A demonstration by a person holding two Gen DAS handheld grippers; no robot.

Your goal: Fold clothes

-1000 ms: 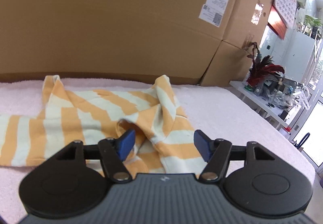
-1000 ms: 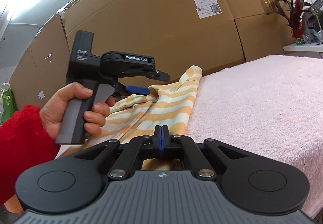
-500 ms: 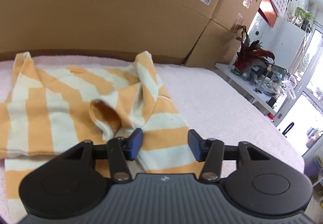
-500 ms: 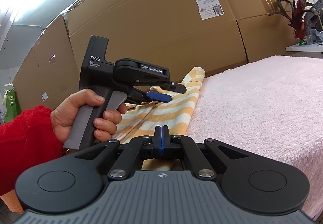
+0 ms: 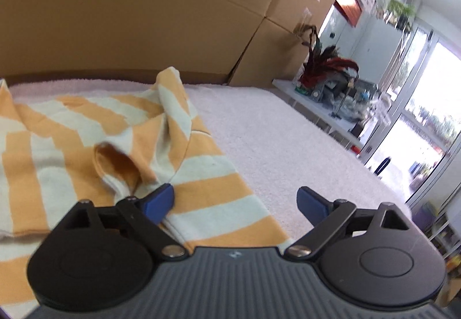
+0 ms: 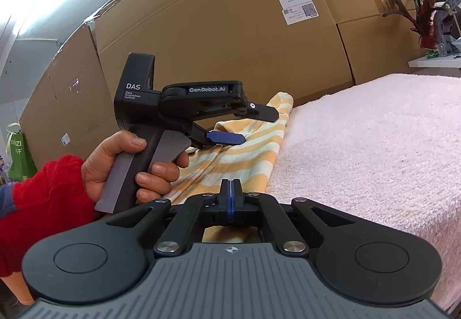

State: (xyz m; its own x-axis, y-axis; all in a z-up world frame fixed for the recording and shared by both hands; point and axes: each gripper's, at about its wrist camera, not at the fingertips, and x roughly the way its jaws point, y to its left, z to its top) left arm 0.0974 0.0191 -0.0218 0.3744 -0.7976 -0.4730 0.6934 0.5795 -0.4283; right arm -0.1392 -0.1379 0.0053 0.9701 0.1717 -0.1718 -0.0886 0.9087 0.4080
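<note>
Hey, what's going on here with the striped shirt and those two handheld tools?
A person is folding an orange-and-cream striped shirt spread on a pink towel-covered surface, using a handheld claw in each hand. The left claw hangs over the shirt's near edge, its jaws opening, with fabric lying under them but nothing pinched. The right claw is shut, low at the shirt's near end. Whether it pinches fabric can't be told. Cardboard boxes stand behind.

The shirt (image 5: 95, 143) is striped orange and pale cream. The towel (image 5: 288, 140) under it is pale pink. Both grippers are black with blue pads (image 5: 160, 199). The boxes (image 6: 219, 31) at twelve o'clock are brown; the sleeve (image 6: 43, 198) is red.
</note>
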